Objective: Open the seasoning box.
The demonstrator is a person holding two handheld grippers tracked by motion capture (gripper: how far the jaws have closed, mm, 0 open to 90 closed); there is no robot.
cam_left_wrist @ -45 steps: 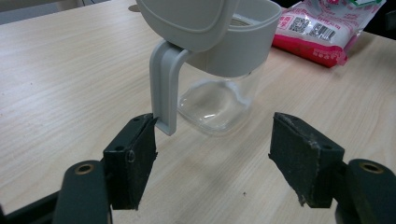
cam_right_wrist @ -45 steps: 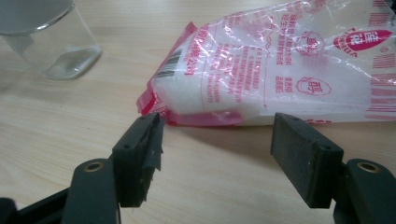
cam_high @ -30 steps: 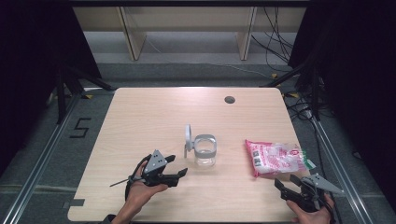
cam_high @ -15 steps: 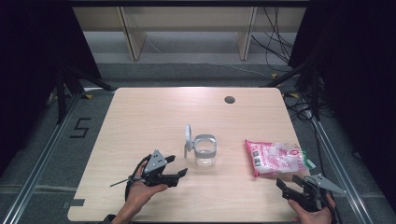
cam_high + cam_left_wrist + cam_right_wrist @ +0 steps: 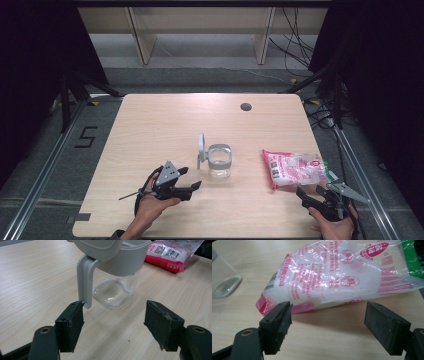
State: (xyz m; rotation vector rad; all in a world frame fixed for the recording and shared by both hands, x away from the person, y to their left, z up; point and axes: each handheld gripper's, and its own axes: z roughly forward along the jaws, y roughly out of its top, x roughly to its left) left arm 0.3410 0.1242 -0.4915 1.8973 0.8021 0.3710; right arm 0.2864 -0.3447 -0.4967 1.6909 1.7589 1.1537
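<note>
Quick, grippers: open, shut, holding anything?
Left gripper: open, empty, just short of the jar.
Right gripper: open, empty, facing the bag.

Jar (image 5: 120, 272) top cut by left gripper view's edge; bag (image 5: 352, 275) cropped right.

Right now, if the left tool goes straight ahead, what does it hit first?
Probably the clear plastic jar with the grey flip lid: its grey hinge arm hangs just beyond the left tool, whose jaws stand open. Depth is hard to judge.
</note>
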